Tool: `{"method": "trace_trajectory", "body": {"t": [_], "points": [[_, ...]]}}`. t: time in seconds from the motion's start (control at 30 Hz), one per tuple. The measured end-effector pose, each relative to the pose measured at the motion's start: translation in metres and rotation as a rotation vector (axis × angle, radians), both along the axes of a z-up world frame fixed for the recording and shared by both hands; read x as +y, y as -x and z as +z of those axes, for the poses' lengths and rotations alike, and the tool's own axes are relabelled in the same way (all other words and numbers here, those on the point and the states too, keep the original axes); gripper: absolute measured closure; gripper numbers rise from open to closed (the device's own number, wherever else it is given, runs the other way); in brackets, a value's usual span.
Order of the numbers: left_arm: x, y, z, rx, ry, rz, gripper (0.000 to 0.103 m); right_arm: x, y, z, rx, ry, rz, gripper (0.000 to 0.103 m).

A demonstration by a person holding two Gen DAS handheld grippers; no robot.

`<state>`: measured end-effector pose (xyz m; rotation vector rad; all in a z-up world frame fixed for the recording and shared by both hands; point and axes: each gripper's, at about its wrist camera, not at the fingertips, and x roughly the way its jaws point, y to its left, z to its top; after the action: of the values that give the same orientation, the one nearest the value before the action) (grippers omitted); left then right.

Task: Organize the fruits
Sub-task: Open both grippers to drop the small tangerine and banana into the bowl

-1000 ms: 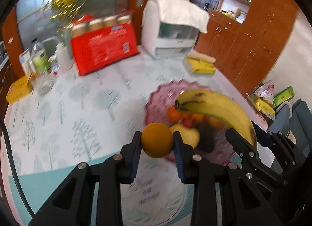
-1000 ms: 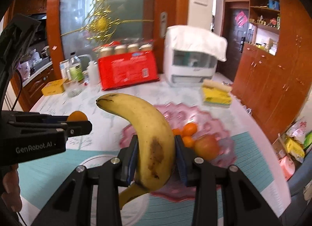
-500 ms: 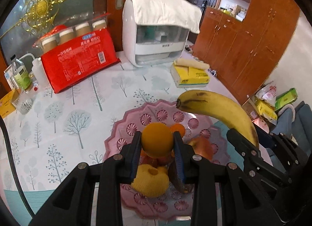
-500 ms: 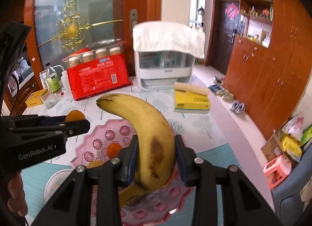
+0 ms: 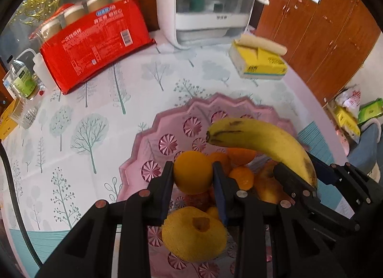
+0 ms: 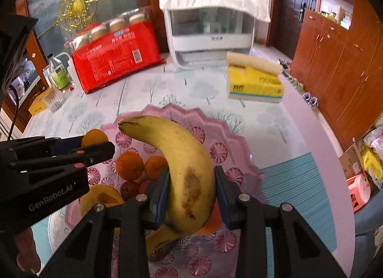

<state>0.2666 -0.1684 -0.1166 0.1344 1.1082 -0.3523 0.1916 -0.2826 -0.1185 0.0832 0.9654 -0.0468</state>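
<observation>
Left wrist view: nearest the lens, the left gripper [image 5: 193, 177] has its two fingers closed against the sides of an orange [image 5: 193, 172], which it holds above the pink plate [image 5: 153, 139]. Directly under the fingers, at the near part of the plate, lies a yellow fruit [image 5: 194, 234] with a brown dimple on top. Just past the held orange, smaller oranges [image 5: 241, 177] sit bunched in the middle of the plate, with a reddish fruit partly hidden below them. To the right, the right gripper [image 5: 299, 177] comes in from the side with a banana [image 5: 261, 141] clamped between its fingers, the banana's tip reaching over the plate's centre. Right wrist view: the right gripper [image 6: 191, 187] is closed on the banana [image 6: 182, 163] around its middle, where a brown bruise shows; the banana stands curved upward above the plate [image 6: 229, 141], its stem end hanging down toward the lens. At left, the left gripper [image 6: 95, 146] holds the orange [image 6: 93, 137] over the plate's left side, and two oranges [image 6: 130, 165] and small red fruits [image 6: 129, 189] lie between the two grippers. Beyond the plate, on the tree-patterned tablecloth [image 5: 95, 110], a yellow tissue pack [image 6: 255, 83] sits to the right, well apart from the plate. Farther back stand a red package [image 6: 115, 60] of jars, a white cabinet [image 6: 210, 28] covered with a cloth, and a bottle [image 6: 57, 72] at far left.
</observation>
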Motion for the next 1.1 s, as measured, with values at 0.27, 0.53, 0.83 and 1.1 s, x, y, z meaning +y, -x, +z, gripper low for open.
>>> {"method": "trace_trajectory", "body": {"t": [0.27, 0.53, 0.83, 1.1], "points": [[-0.001, -0.008, -0.028, 0.074, -0.041, 0.001, 0.073, 0.013, -0.01, -0.014, 0.052, 0.015, 0.039, 0.065], [0.004, -0.005, -0.026, 0.076, -0.052, 0.016, 0.057, 0.014, -0.008, -0.011, 0.058, 0.013, 0.061, 0.064], [0.024, 0.011, -0.002, 0.038, -0.044, 0.073, 0.03, 0.012, 0.006, -0.003, 0.065, -0.019, 0.061, 0.064], [0.048, 0.038, 0.024, 0.013, -0.028, 0.16, 0.023, 0.016, 0.027, 0.016, 0.034, -0.032, 0.086, 0.064]]}}
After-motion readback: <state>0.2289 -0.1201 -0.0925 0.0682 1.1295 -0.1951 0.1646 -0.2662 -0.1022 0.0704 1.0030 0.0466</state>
